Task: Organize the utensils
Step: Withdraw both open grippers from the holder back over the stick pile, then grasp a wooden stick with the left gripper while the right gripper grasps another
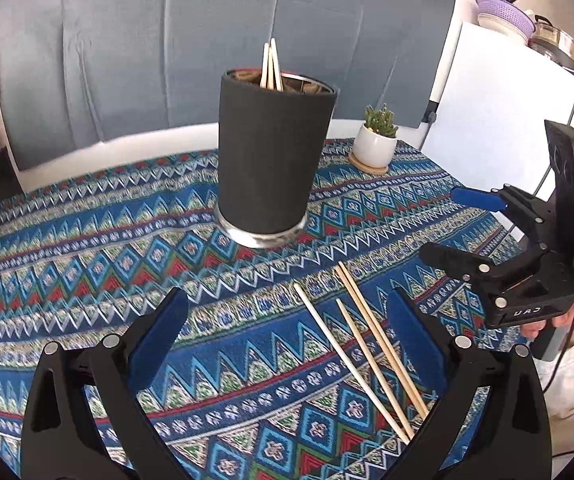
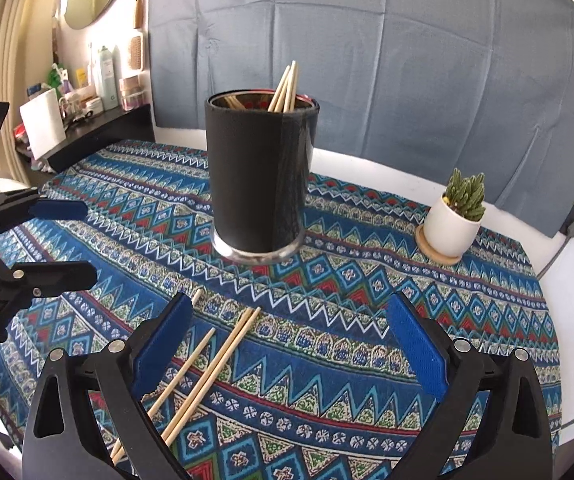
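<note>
Tall black holder [image 1: 273, 156] standing upright at mid-table on patterned tablecloth [image 1: 87, 264], metal base showing at the bottom; also centred in the right wrist view [image 2: 259, 176]. Three chopsticks in the holder [image 1: 271, 65], tips rising above the rim and leaning together; seen again from the right wrist [image 2: 286, 87]. Loose chopsticks [image 1: 371, 344] lying flat on the cloth, near side of the holder and well apart from it, four sticks roughly parallel and running diagonally. Left gripper [image 1: 287, 344] wide open and empty, blue pads far apart; loose sticks placed between the fingers but hard toward the right finger, their near ends passing under it. Right gripper [image 2: 289, 350] likewise wide open, holding nothing; loose chopsticks [image 2: 203, 364] at its left side, crossing beneath and beside the left finger, none between the pads in contact. Right gripper also visible at far right of the left wrist view [image 1: 443, 224], jaws spread, above the cloth to the right of the sticks. Left gripper visible at left edge of the right wrist view [image 2: 75, 240], jaws spread. Small potted cactus [image 1: 377, 142] in white pot on wooden coaster, far right of the table, clear of holder and sticks. Grey-blue fabric backdrop [image 1: 207, 20] behind the table.
</note>
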Available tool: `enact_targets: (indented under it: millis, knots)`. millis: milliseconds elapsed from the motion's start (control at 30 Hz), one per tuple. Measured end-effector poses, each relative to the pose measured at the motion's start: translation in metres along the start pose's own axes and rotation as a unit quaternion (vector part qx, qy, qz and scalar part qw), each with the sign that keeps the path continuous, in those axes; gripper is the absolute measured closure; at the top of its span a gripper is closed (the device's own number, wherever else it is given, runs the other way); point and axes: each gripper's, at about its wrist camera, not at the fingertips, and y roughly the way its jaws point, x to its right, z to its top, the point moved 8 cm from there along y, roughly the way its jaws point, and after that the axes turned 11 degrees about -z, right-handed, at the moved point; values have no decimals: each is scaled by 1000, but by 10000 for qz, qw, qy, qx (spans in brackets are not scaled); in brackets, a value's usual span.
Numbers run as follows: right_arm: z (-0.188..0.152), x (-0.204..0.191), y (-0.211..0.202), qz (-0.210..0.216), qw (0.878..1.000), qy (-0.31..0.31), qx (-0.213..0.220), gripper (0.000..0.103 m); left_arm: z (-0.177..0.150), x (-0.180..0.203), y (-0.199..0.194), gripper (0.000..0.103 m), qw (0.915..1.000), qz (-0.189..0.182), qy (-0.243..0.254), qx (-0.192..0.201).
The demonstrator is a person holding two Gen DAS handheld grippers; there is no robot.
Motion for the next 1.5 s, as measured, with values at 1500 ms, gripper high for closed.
enact_targets:
  millis: [1500]
  knots:
    - [-83, -25, 27, -204, 9960, -162, -854, 8, -57, -11, 78, 5, 9913, 838, 367, -949]
